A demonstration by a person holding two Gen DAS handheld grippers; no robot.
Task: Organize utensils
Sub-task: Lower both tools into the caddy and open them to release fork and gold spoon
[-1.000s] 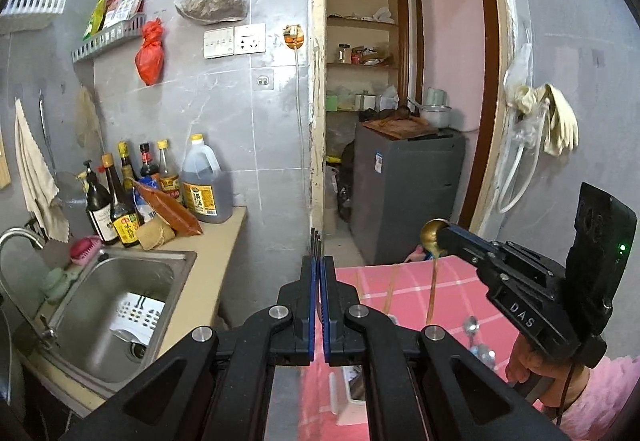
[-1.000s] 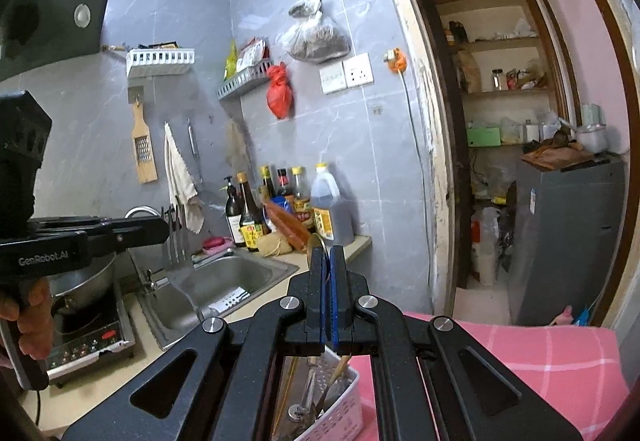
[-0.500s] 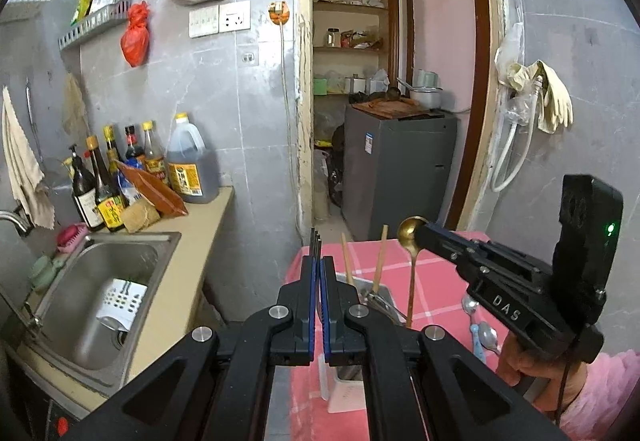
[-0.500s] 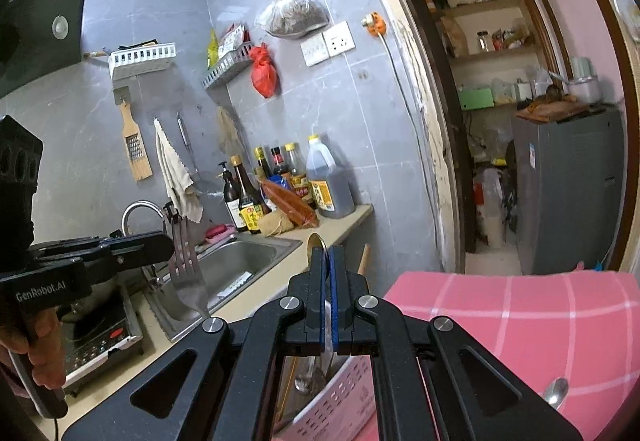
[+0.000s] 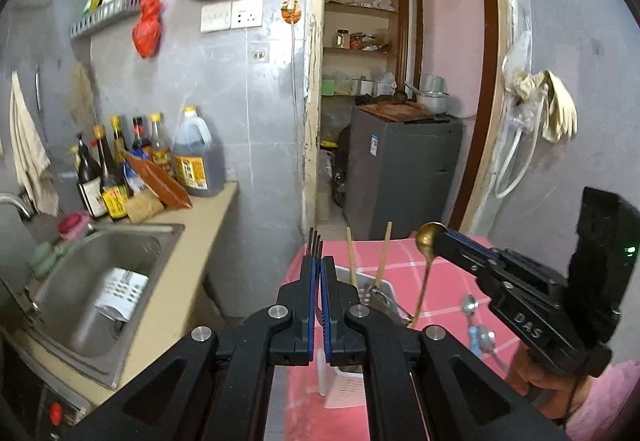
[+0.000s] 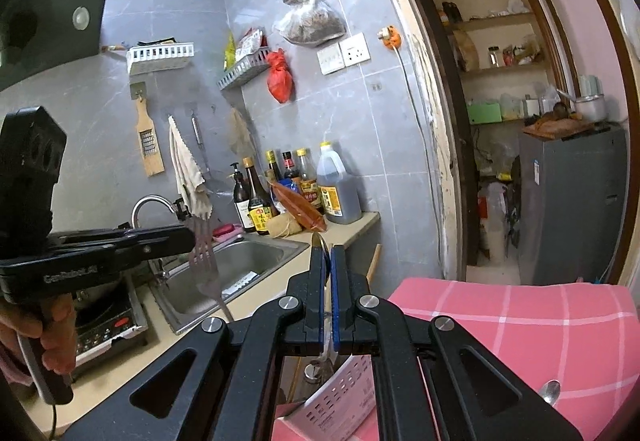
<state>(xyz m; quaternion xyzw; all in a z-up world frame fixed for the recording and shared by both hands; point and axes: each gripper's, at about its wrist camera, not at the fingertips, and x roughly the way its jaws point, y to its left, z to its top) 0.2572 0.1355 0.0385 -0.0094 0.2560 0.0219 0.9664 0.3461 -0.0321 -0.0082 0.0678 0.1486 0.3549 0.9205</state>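
My left gripper point(image 5: 318, 261) is shut on a metal fork point(image 5: 315, 240), whose tines stick up past the fingertips. In the right wrist view the fork point(image 6: 206, 261) hangs handle-down from the left gripper point(image 6: 188, 235) over the counter edge. My right gripper point(image 6: 329, 253) is shut on a brass spoon point(image 6: 320, 241). From the left wrist, the spoon point(image 5: 429, 235) hangs bowl-up from the right gripper point(image 5: 444, 241), just right of a white utensil holder point(image 5: 374, 287). The holder stands on the pink checked table point(image 5: 440, 281) and holds wooden chopsticks point(image 5: 385, 253).
Two loose spoons point(image 5: 468, 305) lie on the cloth to the right of the holder. A steel sink point(image 5: 100, 277), sauce bottles point(image 5: 104, 177) and an induction cooker point(image 6: 108, 317) line the counter on the left. A grey cabinet point(image 5: 400, 169) stands behind the doorway.
Both grippers have sunk toward the table, still holding the fork and the spoon. The utensil holder and its chopsticks have come into the left wrist view.
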